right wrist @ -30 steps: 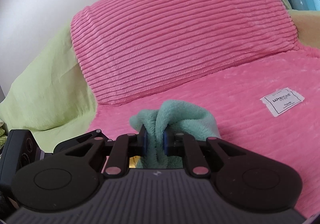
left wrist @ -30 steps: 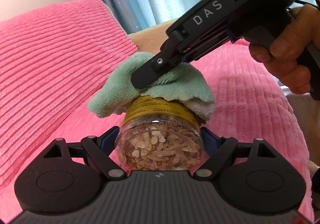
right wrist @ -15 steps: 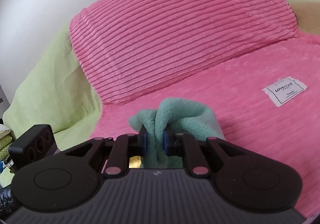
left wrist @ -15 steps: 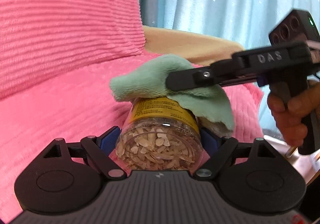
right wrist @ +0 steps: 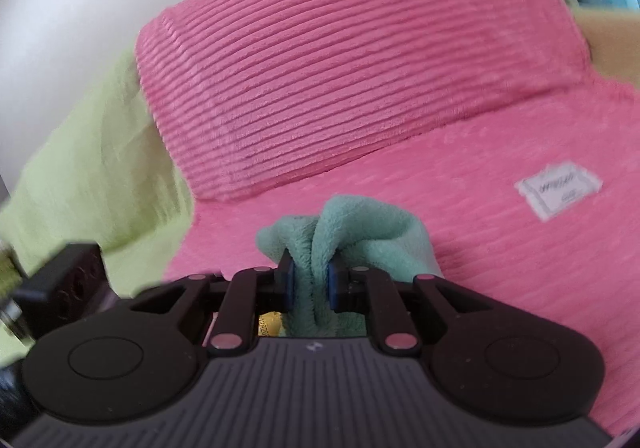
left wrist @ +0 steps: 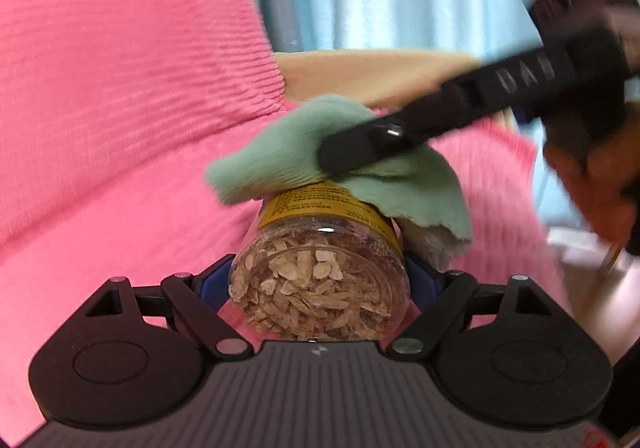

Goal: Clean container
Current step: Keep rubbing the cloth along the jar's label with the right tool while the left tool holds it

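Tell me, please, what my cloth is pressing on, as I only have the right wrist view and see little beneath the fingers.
Observer: The green cloth lies over the far end of a clear jar with a yellow label.
Operator: Is anything holding the jar?
Observer: Yes, the left gripper is clamped on it from both sides, near its base.
Operator: Is it empty?
Observer: No, pale dried slices show through the base.

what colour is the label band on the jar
Yellow with dark print, on the clear jar; its label shows best in the left wrist view.
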A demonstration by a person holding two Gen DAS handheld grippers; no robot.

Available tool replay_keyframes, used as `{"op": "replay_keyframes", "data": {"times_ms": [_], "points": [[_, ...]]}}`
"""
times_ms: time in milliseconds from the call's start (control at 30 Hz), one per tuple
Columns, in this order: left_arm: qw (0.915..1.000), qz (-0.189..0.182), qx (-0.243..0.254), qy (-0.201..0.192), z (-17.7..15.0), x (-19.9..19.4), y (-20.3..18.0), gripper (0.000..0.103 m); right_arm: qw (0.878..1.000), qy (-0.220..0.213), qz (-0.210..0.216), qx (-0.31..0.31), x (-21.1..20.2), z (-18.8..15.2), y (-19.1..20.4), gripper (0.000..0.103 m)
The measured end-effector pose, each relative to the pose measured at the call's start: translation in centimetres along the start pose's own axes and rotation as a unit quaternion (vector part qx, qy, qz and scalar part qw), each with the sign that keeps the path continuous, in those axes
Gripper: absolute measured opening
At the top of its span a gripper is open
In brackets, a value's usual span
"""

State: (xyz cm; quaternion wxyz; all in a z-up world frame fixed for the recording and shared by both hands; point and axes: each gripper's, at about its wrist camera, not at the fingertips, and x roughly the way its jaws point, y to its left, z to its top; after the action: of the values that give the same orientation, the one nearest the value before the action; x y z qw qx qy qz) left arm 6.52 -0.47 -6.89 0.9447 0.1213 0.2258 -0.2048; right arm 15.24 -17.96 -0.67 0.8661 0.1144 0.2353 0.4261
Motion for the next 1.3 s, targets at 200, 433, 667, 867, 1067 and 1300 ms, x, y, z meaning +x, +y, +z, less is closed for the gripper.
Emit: {"op": "replay_keyframes", "data": {"times_ms": [200, 433, 667, 867, 1067, 1300], "points": [[0.9965, 0.024, 0.080, 0.000, 0.0, 0.7, -1.6, 0.086, 0.998, 0.019, 0.044, -0.046, 0.4, -0.5, 2.4, 0.014], [0.9959, 0.025, 0.087, 0.000, 0.1, 1.2, -1.6, 0.086, 0.997, 0.018, 0.050, -0.055, 0.9, -0.9, 3.2, 0.011], [0.9946, 0.026, 0.100, 0.002, 0.3, 1.3, -1.9, 0.086, 1.000, -0.022, -0.011, -0.010, 0.1, -0.5, 0.2, 0.010], [0.9958, 0.022, 0.088, 0.001, 0.1, 0.8, -1.7, 0.086, 0.999, 0.000, 0.023, -0.048, 0.1, -0.8, 2.4, 0.014], [0.9962, 0.020, 0.085, 0.001, 0.1, 0.2, -1.7, 0.086, 0.995, 0.020, 0.053, -0.077, 0.5, -1.0, 4.1, 0.012], [0.9960, 0.021, 0.086, 0.001, 0.2, 0.3, -1.6, 0.086, 1.000, -0.020, -0.012, -0.021, 0.0, -0.5, 0.7, 0.010]]}}
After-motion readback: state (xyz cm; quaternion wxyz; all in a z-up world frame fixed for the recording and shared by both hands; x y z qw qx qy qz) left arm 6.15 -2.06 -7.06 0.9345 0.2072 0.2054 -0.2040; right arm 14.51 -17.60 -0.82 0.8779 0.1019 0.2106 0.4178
